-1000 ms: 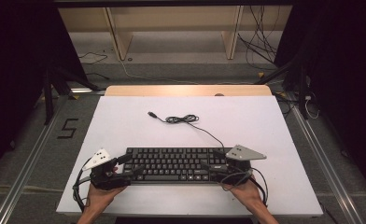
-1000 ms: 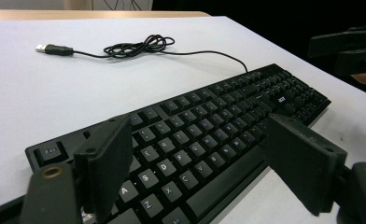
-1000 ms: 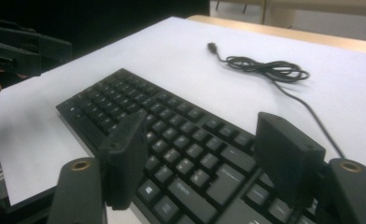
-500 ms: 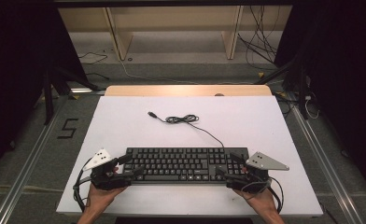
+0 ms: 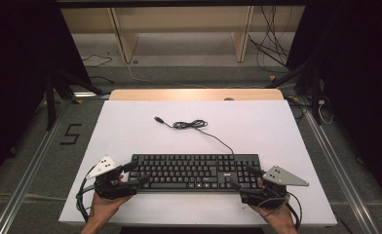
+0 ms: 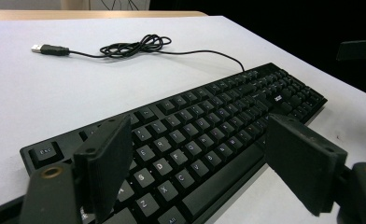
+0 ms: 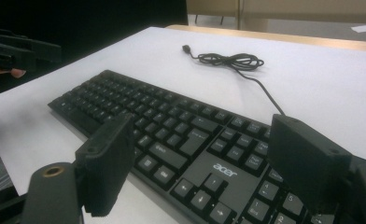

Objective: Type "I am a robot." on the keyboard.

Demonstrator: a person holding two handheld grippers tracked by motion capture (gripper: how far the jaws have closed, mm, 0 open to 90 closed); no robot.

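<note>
A black keyboard (image 5: 194,171) lies lengthwise near the front edge of the white table (image 5: 286,131). Its thin cable (image 5: 191,125) curls behind it and ends in a USB plug (image 5: 158,119). My left gripper (image 5: 136,173) sits at the keyboard's left end with its jaws wide apart, the keys (image 6: 209,135) showing between them. At the right end my right gripper (image 5: 243,176) stands open. Its jaws have just been opening, and the arrow keys and number pad (image 7: 228,168) lie below them, untouched by the pads. Both grippers are held by hands.
A wooden strip (image 5: 194,94) runs along the table's far edge. Beyond it are a pale wooden frame (image 5: 121,34) and loose cables (image 5: 272,53) on the floor. Metal rails flank the table, and a "5" (image 5: 69,134) is marked on the floor at the left.
My right gripper has slid to the right and slightly toward the front edge, off the keyboard's right end, with its jaws spread wider. The left gripper and the keyboard stay put.
</note>
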